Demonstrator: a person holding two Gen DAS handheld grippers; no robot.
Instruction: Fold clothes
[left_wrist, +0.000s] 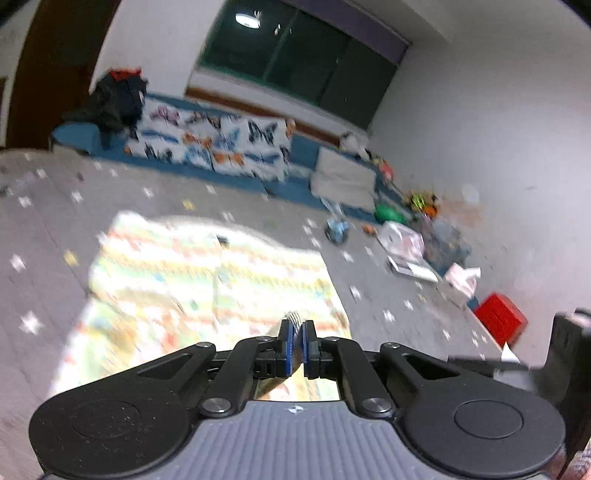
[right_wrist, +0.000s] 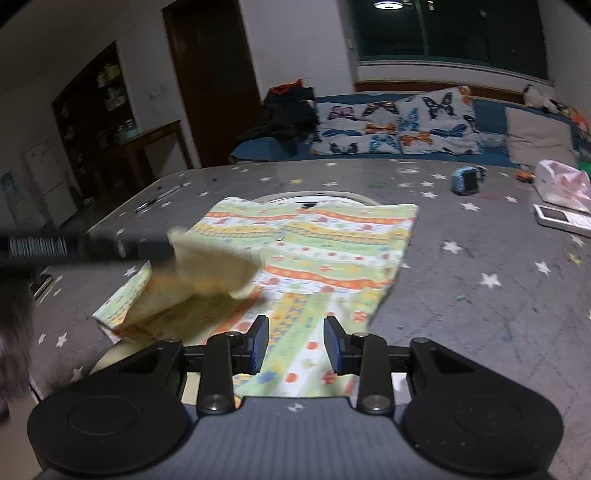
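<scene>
- Since the thin, pale cotton garment w/ green, yellow & orange printed stripes drapes limp where it's lifted, we judge it light, soft, not slippery; it'll sag & crease unless taken by a hem or corner.
- It lies mid-frame on the grey star-print cover, mostly flat, w/ its lower-left part raised & turned over, plain underside showing.
- Left gripper: pads nearly together, pinching a fabric edge. In the right view the raised flap hangs from a blurred dark bar at centre-left, prob. that tool.
- Right gripper: fingers wide apart, nothing held, low above the near hem.
- Best holds, we reckon: free corners at the near edge.
- Around: small blue toy upper right, white box at right edge, butterfly-print pillows behind. All well apart from the garment; nothing blocks the fold.
</scene>
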